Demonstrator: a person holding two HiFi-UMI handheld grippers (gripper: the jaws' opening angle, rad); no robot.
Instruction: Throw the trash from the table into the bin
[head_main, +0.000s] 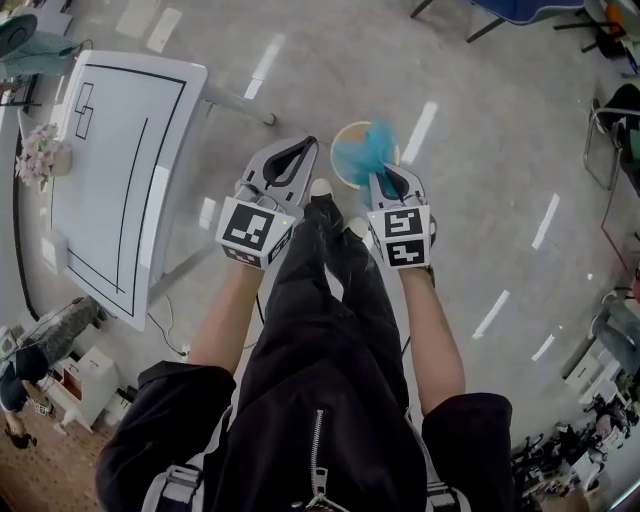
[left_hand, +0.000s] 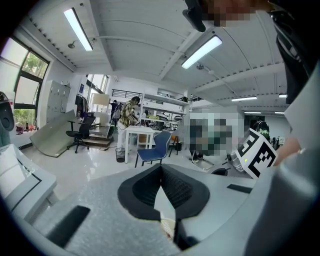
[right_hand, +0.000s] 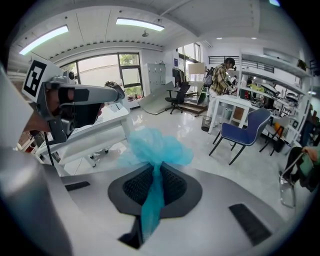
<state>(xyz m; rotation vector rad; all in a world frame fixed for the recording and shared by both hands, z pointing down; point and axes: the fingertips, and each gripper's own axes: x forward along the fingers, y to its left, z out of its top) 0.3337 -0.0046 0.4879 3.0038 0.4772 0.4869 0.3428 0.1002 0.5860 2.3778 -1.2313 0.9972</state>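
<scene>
Standing over bin, table work behind.

Right gripper (right_hand: 156, 170): jaws pinched tight on a crumpled turquoise wad of thin, gauzy material (right_hand: 155, 145). A narrow tail runs down between the pads and the puffed end blooms past the tips. In the head view the puff hangs above the round, tan-rimmed bin (head_main: 336, 165) on the grey floor, just beyond the person's shoes.

Left gripper (left_hand: 161, 169): jaws together at the tips. A pale bit sits deep in the gap; scrap or gripper part, cannot tell. It hangs beside the bin, not over it. White table with black outlines (head_main: 110, 150) lies off to the left.

Step in hand, as I read it: the drop.
- Centre the puff over the opening, not the rim.
- Bring the tips low, near the rim: the stuff looks light and may drift.
- Open wide in one move. The tail may cling to the ribbed pads, so a small shake may help.
</scene>
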